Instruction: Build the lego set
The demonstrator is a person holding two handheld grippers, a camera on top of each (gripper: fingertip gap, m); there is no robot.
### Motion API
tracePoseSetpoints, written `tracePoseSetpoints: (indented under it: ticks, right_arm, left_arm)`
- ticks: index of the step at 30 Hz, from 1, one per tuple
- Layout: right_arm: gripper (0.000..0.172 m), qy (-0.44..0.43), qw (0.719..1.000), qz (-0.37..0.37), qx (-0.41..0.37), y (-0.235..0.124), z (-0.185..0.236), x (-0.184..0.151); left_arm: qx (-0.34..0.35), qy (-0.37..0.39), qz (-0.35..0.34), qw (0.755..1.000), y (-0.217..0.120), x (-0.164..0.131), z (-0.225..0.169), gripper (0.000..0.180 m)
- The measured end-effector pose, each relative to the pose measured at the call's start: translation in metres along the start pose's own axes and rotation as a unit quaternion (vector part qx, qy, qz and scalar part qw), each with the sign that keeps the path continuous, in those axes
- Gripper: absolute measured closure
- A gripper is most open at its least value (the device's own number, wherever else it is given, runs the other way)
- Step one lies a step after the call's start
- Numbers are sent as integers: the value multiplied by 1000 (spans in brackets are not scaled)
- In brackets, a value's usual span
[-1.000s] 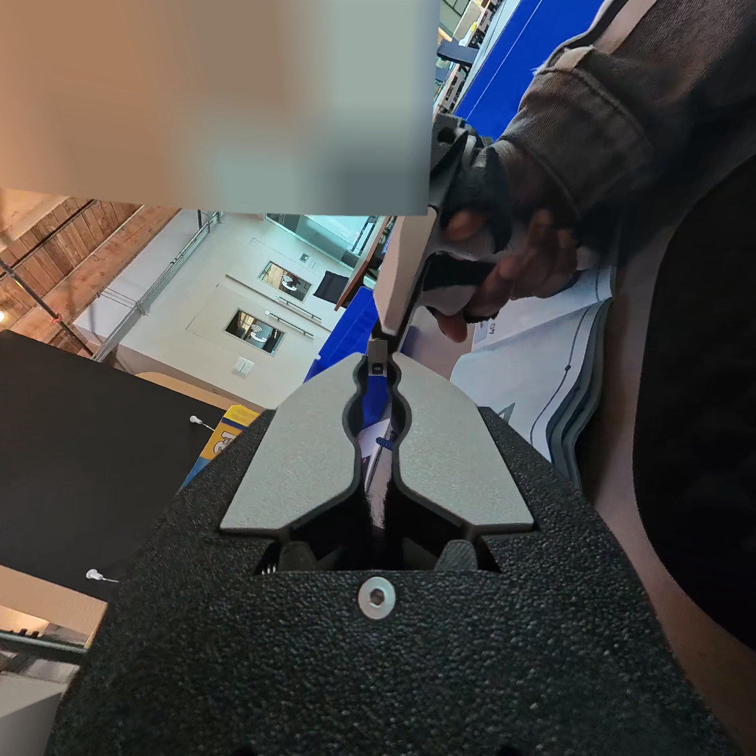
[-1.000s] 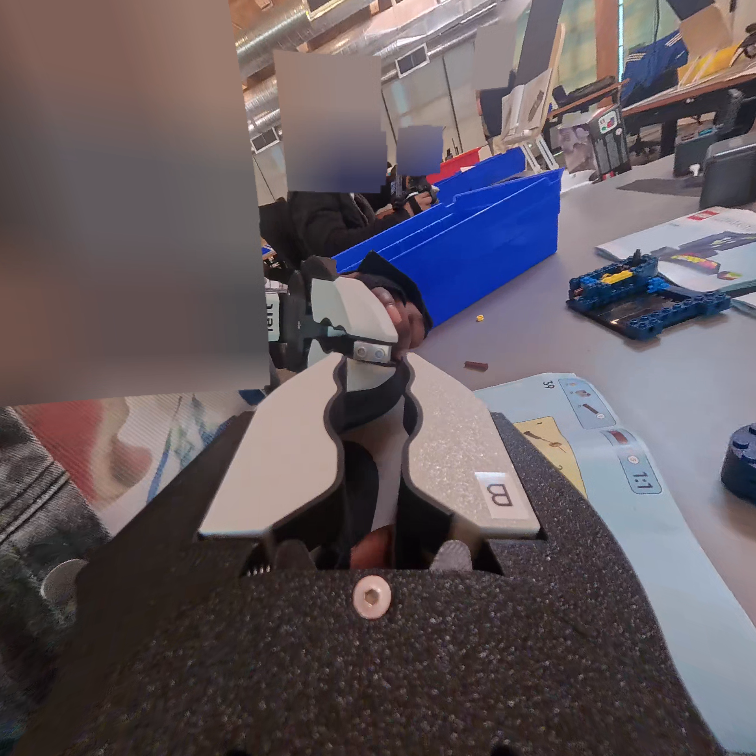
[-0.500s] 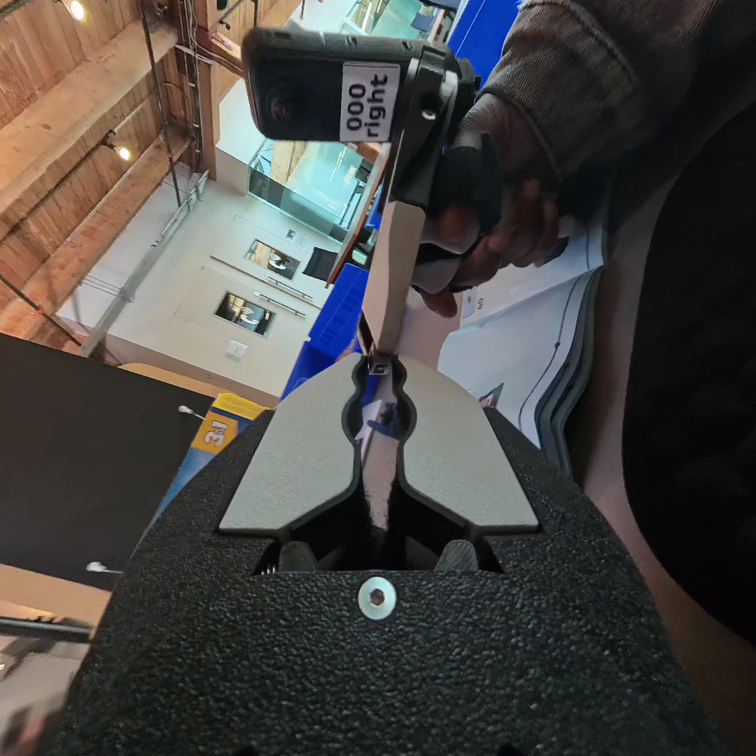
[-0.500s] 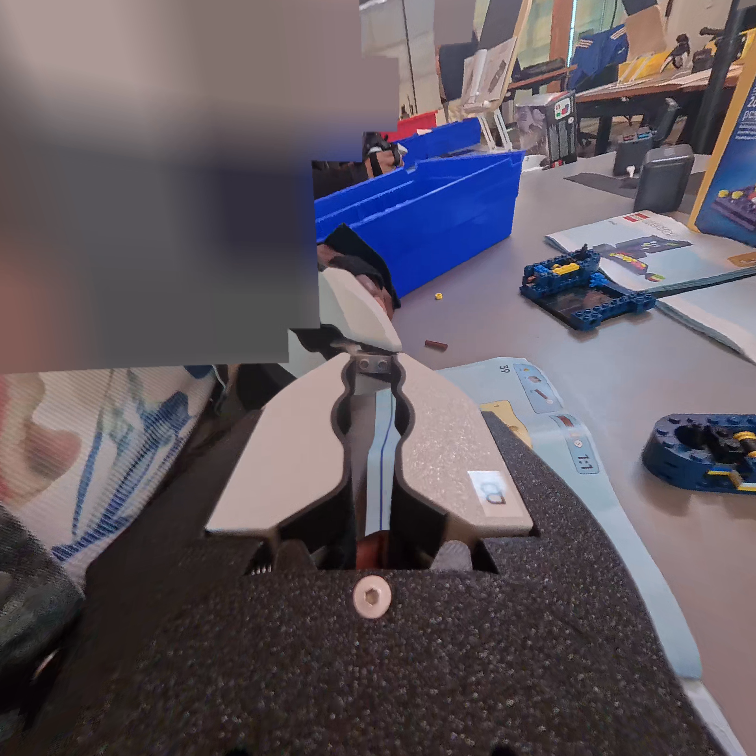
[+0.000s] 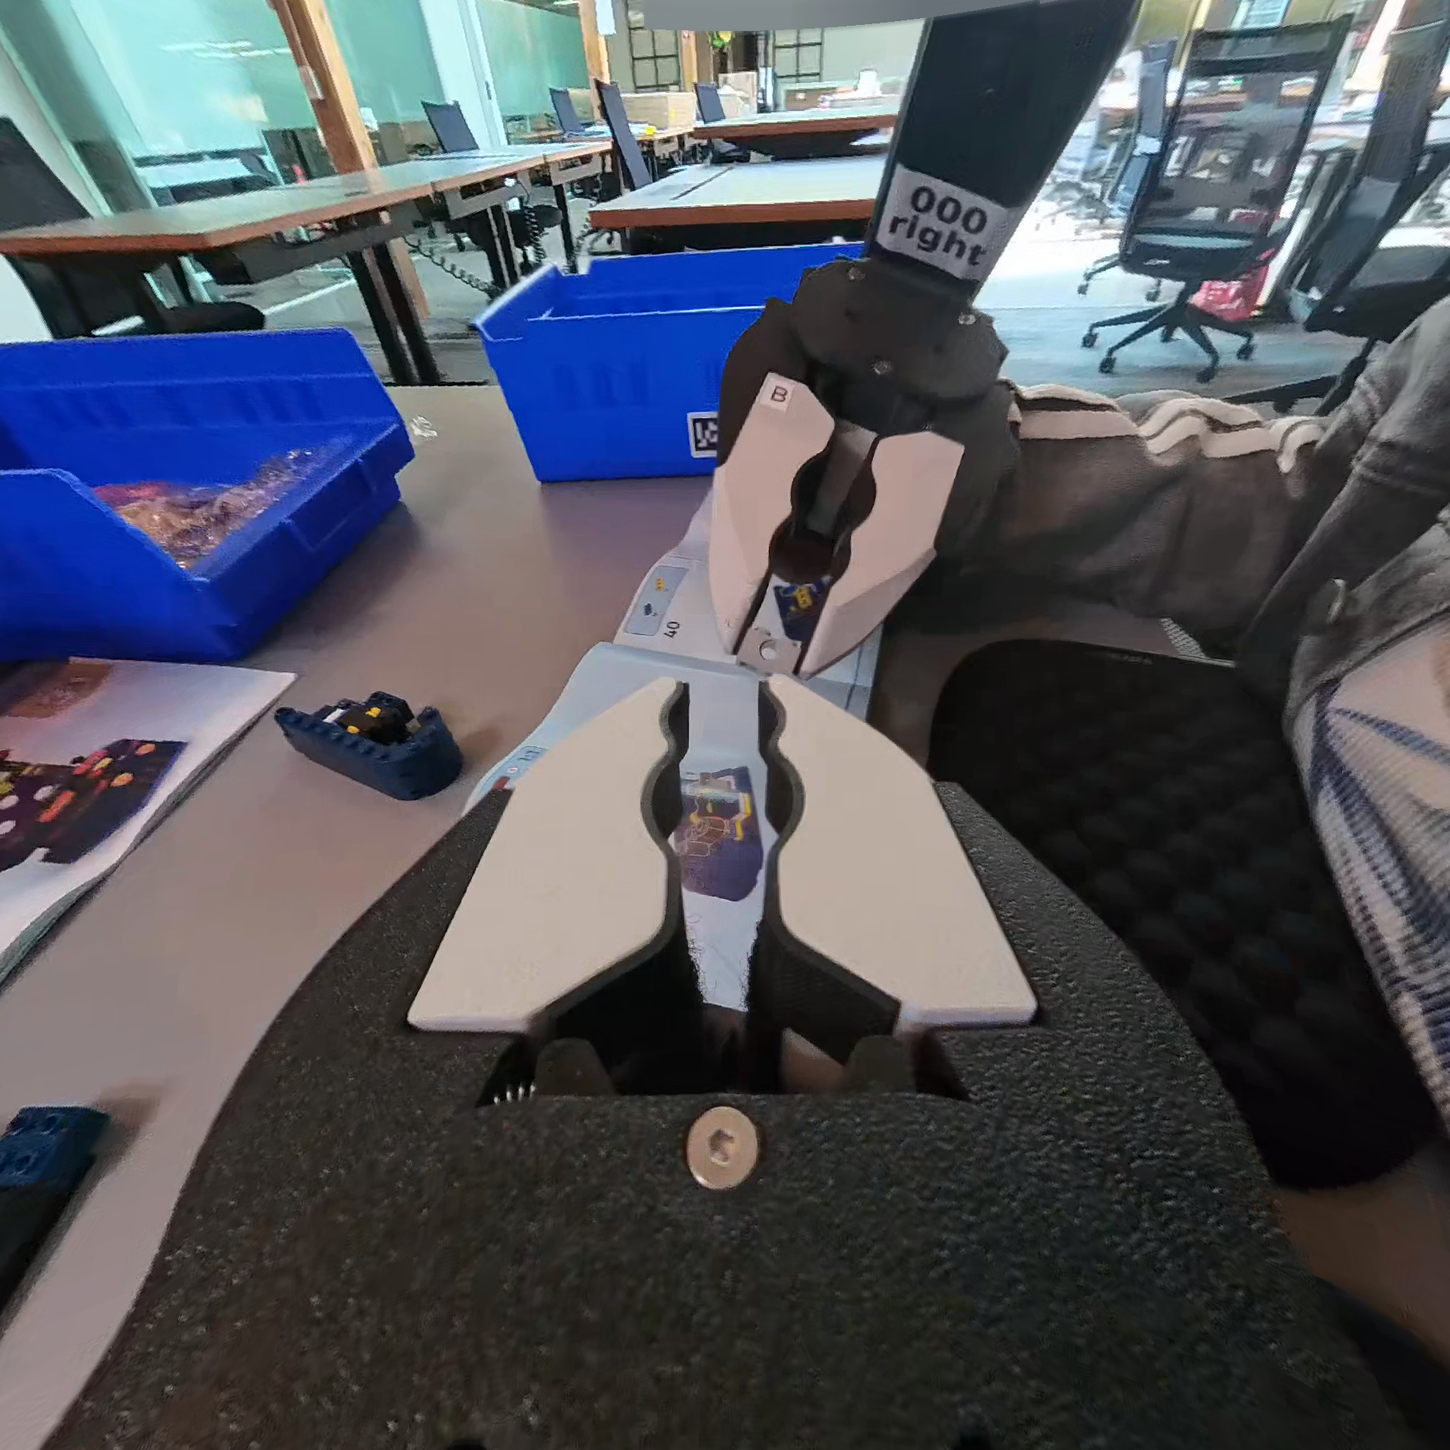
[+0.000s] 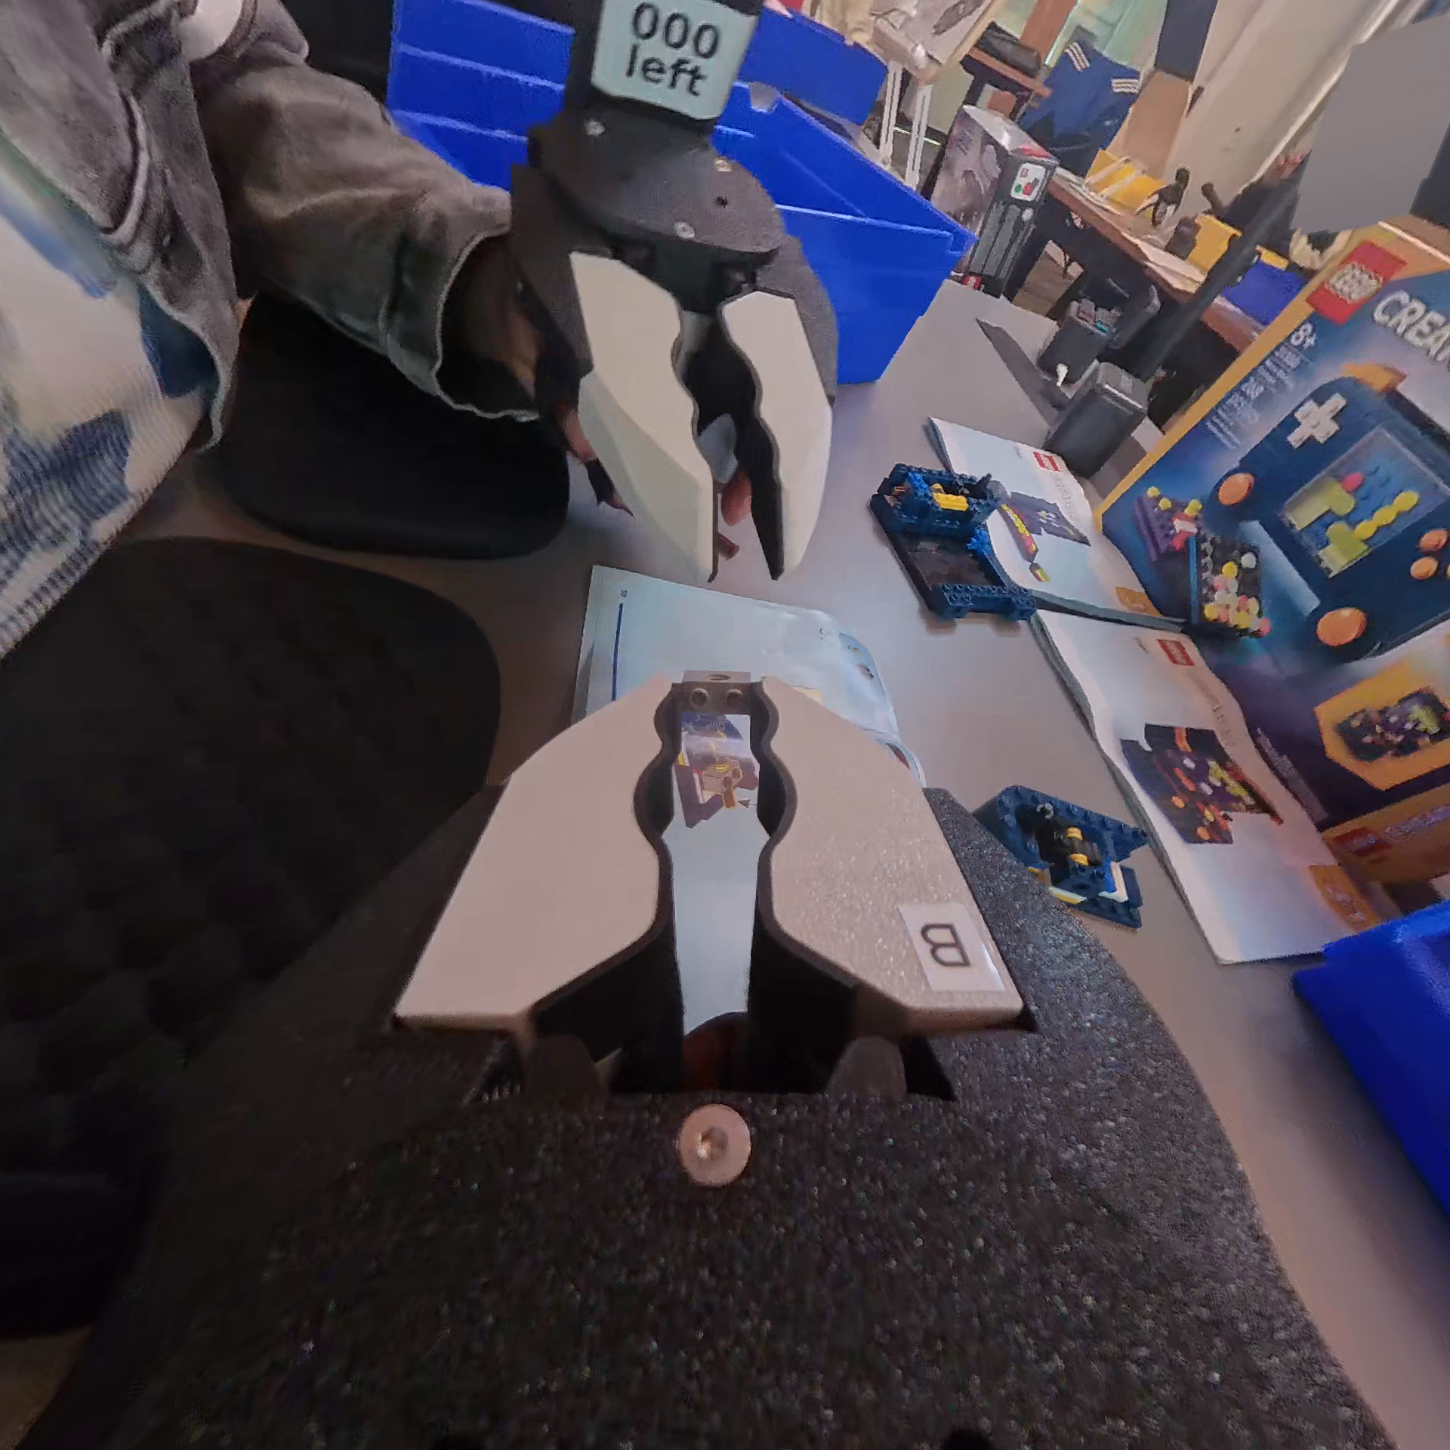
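The right gripper clamps a small grey brick at its fingertips, above an open booklet. The left gripper is parted with nothing between its fingers. Both carry white labels. The grey table holds blue bins and a printed toy box. A second ago the left view faced the ceiling; now desks and chairs show.

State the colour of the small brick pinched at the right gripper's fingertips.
Grey. The small brick shows best in the right wrist view, clamped between the right gripper tips.
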State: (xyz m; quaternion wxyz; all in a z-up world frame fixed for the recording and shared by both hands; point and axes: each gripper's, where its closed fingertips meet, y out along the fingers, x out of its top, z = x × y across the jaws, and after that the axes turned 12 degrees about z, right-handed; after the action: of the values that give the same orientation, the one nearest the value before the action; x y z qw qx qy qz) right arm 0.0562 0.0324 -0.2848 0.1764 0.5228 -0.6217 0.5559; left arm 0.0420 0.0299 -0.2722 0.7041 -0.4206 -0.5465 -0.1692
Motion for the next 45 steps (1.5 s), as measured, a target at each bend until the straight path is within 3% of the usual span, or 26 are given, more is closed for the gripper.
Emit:
tracePoseSetpoints:
  ticks: [2, 4, 6, 10, 12, 16, 21, 24, 27, 32, 36, 41, 45]
  right_arm:
    - [155, -4, 1000, 5, 10, 2, 5, 1]
    - [155, 9, 999, 27, 22, 4, 6, -6]
    - [155, 25, 997, 71, 10, 6, -1, -22]
    - [155, 81, 983, 166, -12, -9, -20, -56]
    - [156, 117, 972, 203, -10, -21, -24, -67]
    - [156, 150, 947, 284, 15, -33, -19, -89]
    - [155, 149, 938, 310, 50, -27, -11, -105]
    - [145, 138, 942, 302, 54, -27, -10, -109]
    - [127, 131, 945, 294, 50, -31, -12, -103]
    - [132, 76, 978, 191, 19, -20, -35, -43]
    - [143, 34, 990, 107, 88, 21, -27, 8]
    - [150, -55, 969, 139, 197, 82, -1, 24]
    - [153, -135, 948, 181, 222, 122, 1, 28]
  left_arm:
    - [3, 45, 11, 999, -2, -2, -5, 163]
    - [51, 142, 47, 987, -4, -10, -2, 160]
    - [110, 188, 96, 971, -8, -21, 12, 160]
    - [212, 100, 158, 959, -26, -34, 53, 155]
    - [227, 65, 101, 966, -37, -16, 53, 152]
    - [173, 38, -66, 982, -50, 25, 21, 159]
    - [173, 56, -123, 976, -63, 30, 11, 160]
    - [147, 72, -146, 976, -68, 32, -5, 161]
    - [140, 74, -148, 976, -70, 28, -12, 161]
    - [124, 131, -179, 967, -75, 34, -30, 161]
    - [107, 158, -181, 965, -72, 35, -43, 161]
    - [100, 180, -182, 961, -70, 36, -53, 162]
    - [103, 187, -183, 960, -72, 37, -55, 162]
